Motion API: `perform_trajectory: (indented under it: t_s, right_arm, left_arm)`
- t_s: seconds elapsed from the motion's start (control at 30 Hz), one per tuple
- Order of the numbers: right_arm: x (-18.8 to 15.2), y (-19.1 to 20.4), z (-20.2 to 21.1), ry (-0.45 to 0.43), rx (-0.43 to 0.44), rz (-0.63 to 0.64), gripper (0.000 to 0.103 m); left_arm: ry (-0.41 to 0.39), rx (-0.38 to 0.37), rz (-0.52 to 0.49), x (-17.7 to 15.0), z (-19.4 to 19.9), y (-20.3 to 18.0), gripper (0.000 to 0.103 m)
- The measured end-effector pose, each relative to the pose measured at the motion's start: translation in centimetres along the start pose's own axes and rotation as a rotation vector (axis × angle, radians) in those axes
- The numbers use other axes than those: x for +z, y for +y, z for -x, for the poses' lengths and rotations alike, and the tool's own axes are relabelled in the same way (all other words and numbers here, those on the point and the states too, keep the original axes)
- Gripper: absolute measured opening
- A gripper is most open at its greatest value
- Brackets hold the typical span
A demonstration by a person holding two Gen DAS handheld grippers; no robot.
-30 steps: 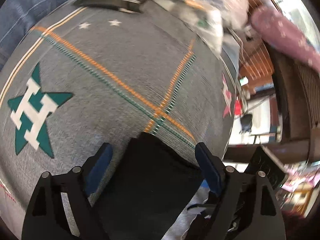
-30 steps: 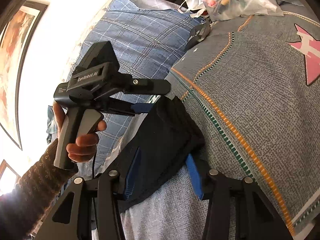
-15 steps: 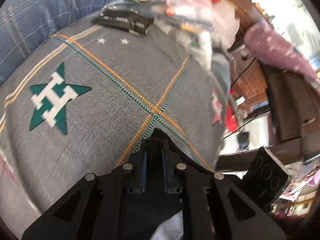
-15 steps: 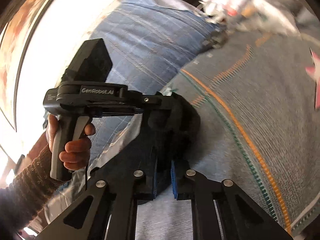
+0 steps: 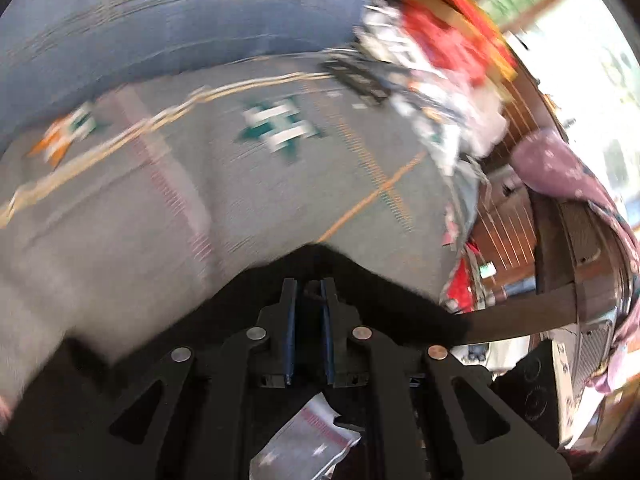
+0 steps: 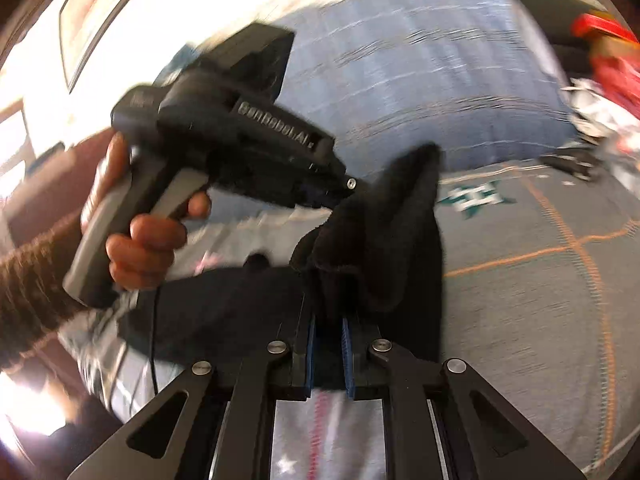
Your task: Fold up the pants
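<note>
The black pants (image 6: pixel 384 248) are lifted off the grey bedspread (image 6: pixel 540 312) and hang between both grippers. My right gripper (image 6: pixel 328 320) is shut on one part of the black cloth. My left gripper (image 5: pixel 308 284) is shut on another part of the pants (image 5: pixel 384 296); in the right wrist view the left gripper (image 6: pixel 340 196) is held by a hand at upper left and bites the cloth's top edge. Both views are blurred by motion.
The bedspread (image 5: pixel 160 220) has orange lines and a green star with an H (image 5: pixel 280 124). A blue plaid pillow (image 6: pixel 420 76) lies behind. A pile of bags and red packaging (image 5: pixel 440 48) sits at the far side, with wooden furniture (image 5: pixel 560 260) at right.
Both grippers went from open around the black cloth to shut on it, then lifted it off the bedspread. Both cameras have swung, with the star pattern shifting in view.
</note>
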State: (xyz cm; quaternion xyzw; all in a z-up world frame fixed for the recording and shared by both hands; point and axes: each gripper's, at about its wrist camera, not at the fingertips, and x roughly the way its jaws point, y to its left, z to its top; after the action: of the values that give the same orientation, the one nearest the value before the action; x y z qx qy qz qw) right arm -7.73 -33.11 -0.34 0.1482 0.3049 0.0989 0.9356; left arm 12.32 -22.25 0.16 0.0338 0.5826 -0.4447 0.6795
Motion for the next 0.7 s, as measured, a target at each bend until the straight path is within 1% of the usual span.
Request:
perform_trajectory:
  t_s: [0.07, 0.1, 0.13, 0.17, 0.2, 0.23, 0.3, 0.4, 0.43, 0.5, 0.57, 0.63, 0.67, 0.7]
  right_arm:
    - [-0.9, 1.9, -1.9, 0.069, -0.003, 0.072, 0.011]
    - [-1.3, 2.7, -2.9, 0.106, -0.004, 0.106, 0.016]
    - [-1.7, 3.3, -3.7, 0.135, -0.009, 0.133, 0.019]
    - [-2.2, 4.1, -4.5, 0.161, -0.031, 0.173, 0.022]
    - [-2.6, 4.8, -4.8, 0.173, -0.048, 0.204, 0.026]
    - [-2.8, 5.4, -5.0, 0.179, -0.062, 0.236, 0.034]
    - [-2.7, 6.4, -4.6, 0.193, -0.05, 0.285, 0.048]
    - [-2.5, 7.2, -2.3, 0.176, -0.003, 0.319, 0.048]
    - [-2.3, 7.1, -1.5, 0.171, 0.012, 0.312, 0.048]
    - [-1.5, 6.0, 0.1, 0.149, 0.048, 0.254, 0.05]
    - [-0.2, 3.5, 1.0, 0.124, 0.044, 0.155, 0.054]
    - [1.3, 0.5, 0.5, 0.114, 0.009, 0.053, 0.054]
    - [1.9, -1.2, 0.1, 0.117, -0.01, -0.005, 0.054]
    - [2.4, -2.6, -0.3, 0.118, -0.014, -0.053, 0.056]
  left_arm:
    - [-0.007, 0.014, 0.077, -1.6, 0.3, 2.0, 0.009]
    - [-0.016, 0.022, 0.12, -2.4, 0.4, 3.1, 0.009]
    - [-0.028, 0.025, 0.166, -3.2, 0.6, 4.2, 0.009]
    - [-0.042, 0.022, 0.2, -3.8, 0.8, 4.9, 0.009]
    - [-0.059, 0.015, 0.235, -4.3, 1.2, 5.6, 0.01]
    - [-0.088, 0.004, 0.279, -4.8, 1.8, 6.5, 0.01]
    - [-0.143, -0.005, 0.343, -5.6, 3.1, 7.7, 0.01]
    - [-0.193, -0.034, 0.395, -6.5, 4.5, 8.7, 0.012]
    - [-0.207, -0.05, 0.402, -7.1, 5.0, 8.9, 0.012]
    - [-0.223, -0.078, 0.395, -8.1, 5.5, 8.5, 0.012]
    - [-0.236, -0.143, 0.381, -9.6, 5.6, 7.1, 0.018]
    - [-0.253, -0.21, 0.362, -11.0, 5.6, 5.3, 0.037]
    - [-0.269, -0.235, 0.349, -11.7, 5.9, 4.9, 0.042]
    - [-0.294, -0.251, 0.328, -12.2, 5.9, 3.8, 0.053]
